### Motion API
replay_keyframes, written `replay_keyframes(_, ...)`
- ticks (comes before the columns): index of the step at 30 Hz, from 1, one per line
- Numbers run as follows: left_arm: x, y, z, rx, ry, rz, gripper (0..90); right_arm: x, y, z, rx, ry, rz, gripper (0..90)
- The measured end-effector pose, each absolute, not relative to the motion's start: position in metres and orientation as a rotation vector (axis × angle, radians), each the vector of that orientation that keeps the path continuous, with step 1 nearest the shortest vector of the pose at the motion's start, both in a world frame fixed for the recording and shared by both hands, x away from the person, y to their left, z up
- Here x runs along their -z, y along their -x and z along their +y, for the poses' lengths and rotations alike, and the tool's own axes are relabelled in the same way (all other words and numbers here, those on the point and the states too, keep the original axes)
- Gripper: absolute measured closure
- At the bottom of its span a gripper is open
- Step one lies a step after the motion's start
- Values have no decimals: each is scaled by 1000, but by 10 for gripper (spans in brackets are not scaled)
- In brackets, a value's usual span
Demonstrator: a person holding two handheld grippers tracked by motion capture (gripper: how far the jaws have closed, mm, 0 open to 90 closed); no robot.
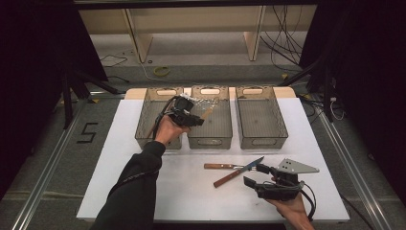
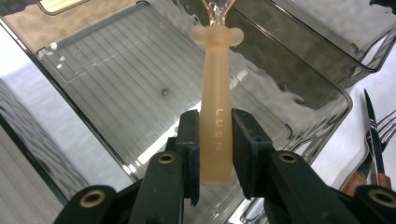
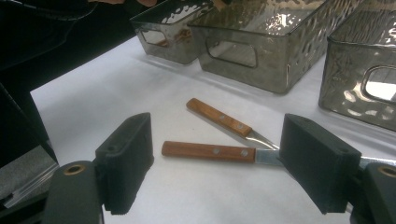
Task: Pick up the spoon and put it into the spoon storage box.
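Note:
My left gripper (image 2: 216, 154) is shut on the translucent orange handle (image 2: 217, 93) of a whisk-like utensil with wire loops at its far end. It holds the utensil (image 1: 207, 113) over the middle grey bin (image 1: 209, 129), and the ribbed bin floor (image 2: 116, 93) lies below. My right gripper (image 1: 253, 175) stands open near the front right of the table with nothing between its jaws. Just ahead of this gripper (image 3: 222, 161) lie a wooden-handled knife (image 1: 229, 178) and fork (image 1: 218, 166), crossed on the white tabletop. Their handles show as a nearer one (image 3: 208, 151) and a farther one (image 3: 219, 117).
Three smoky plastic bins stand in a row at the back: left (image 1: 160, 120), middle, and right (image 1: 261, 120). The knife (image 2: 373, 135) and fork (image 2: 387, 130) lie right of the middle bin in the left gripper view. White tabletop (image 1: 143, 182) stretches along the front left.

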State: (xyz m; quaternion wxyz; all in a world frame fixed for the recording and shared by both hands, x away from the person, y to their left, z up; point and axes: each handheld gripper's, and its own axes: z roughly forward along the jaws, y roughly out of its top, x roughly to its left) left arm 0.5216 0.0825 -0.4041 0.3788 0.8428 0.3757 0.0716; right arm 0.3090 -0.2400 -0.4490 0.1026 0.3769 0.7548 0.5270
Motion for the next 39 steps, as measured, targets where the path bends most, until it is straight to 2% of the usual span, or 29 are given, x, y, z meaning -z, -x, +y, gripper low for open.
replay_keyframes(14,413,-527,80,-144,-2181,1005,714,449,-309,-240,-1558,-1112,2226,266)
replay_keyframes(19,407,-526,79,-162,-2146,1010,551,449,-309,-240,-1559,-1112,2226,266)
replay_keyframes(24,399,-522,82,-166,-2140,1003,443,449,-309,-240,-1558,-1111,2226,266)
replay_keyframes(30,393,-513,92,-150,-2109,983,354,448,-309,-240,-1562,-1108,2232,266)
replay_keyframes(39,391,-493,110,-158,-2073,960,286,436,-313,-240,-1539,-1022,2277,265)
